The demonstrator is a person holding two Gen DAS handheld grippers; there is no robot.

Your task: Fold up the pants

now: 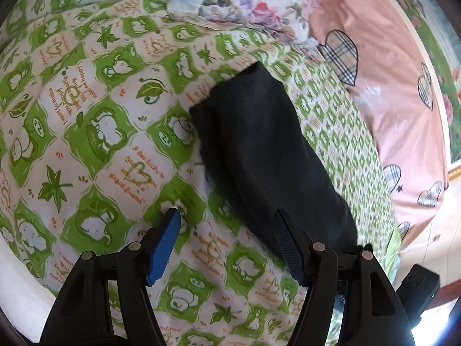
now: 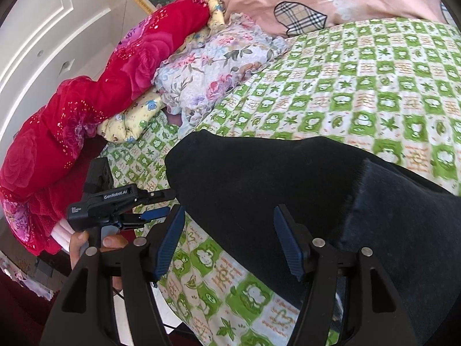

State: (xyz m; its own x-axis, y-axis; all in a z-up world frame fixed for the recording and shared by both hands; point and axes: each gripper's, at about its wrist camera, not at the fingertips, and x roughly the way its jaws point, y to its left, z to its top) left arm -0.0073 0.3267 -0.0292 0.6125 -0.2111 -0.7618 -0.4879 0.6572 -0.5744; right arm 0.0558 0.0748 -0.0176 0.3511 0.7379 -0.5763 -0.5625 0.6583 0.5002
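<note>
The black pants (image 1: 259, 150) lie as a long folded strip on the green-and-white patterned bed sheet (image 1: 95, 132). In the right wrist view the pants (image 2: 288, 190) fill the lower right, with a fold edge near the right finger. My left gripper (image 1: 227, 219) is open and empty, its right finger beside the near end of the pants. My right gripper (image 2: 229, 213) is open and empty, hovering over the pants' near edge. The left gripper also shows in the right wrist view (image 2: 155, 204), held in a hand at the pants' left end.
A floral cloth (image 2: 213, 66), a red rose blanket (image 2: 86, 98) and a yellow printed cloth (image 2: 129, 118) are piled at the head of the bed. A pink quilt with plaid hearts (image 1: 389, 66) lies along the far side. The bed edge (image 2: 161, 285) is near the left gripper.
</note>
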